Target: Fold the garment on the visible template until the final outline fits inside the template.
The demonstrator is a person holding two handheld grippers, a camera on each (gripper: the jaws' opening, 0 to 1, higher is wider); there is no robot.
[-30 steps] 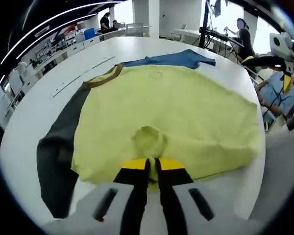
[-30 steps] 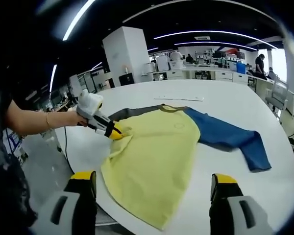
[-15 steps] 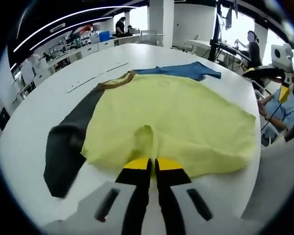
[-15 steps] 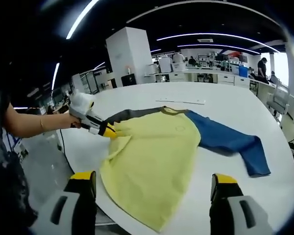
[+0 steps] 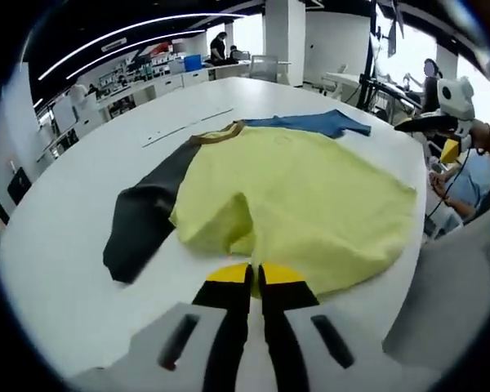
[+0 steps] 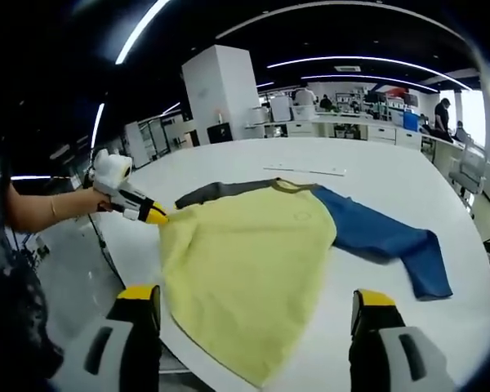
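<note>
**Left gripper pinches the shirt's hem; right gripper held wide above the table edge**

The left gripper (image 5: 254,282) has its yellow-tipped jaws pressed together on the near edge of the yellow shirt (image 5: 298,192), and the cloth rises in a small ridge just ahead of the tips. In the right gripper view the same tool (image 6: 151,214) comes in from the left, carried by a person's hand (image 6: 86,202), its tip at the shirt's corner.

The right gripper (image 6: 256,314) has its jaws spread far apart, nothing between them, near the shirt's rounded lower hem.

The shirt lies flat on a round white table (image 5: 73,212), its yellow body spread wide. A dark grey sleeve (image 5: 143,216) stretches to one side and a blue sleeve (image 6: 384,241) to the other, with a brown collar (image 5: 216,135) between them. A thin pale strip (image 6: 302,169) lies on the table beyond the collar, apart from the garment.

Further off, desks and people fill an open office under long ceiling lights (image 6: 139,28).
</note>
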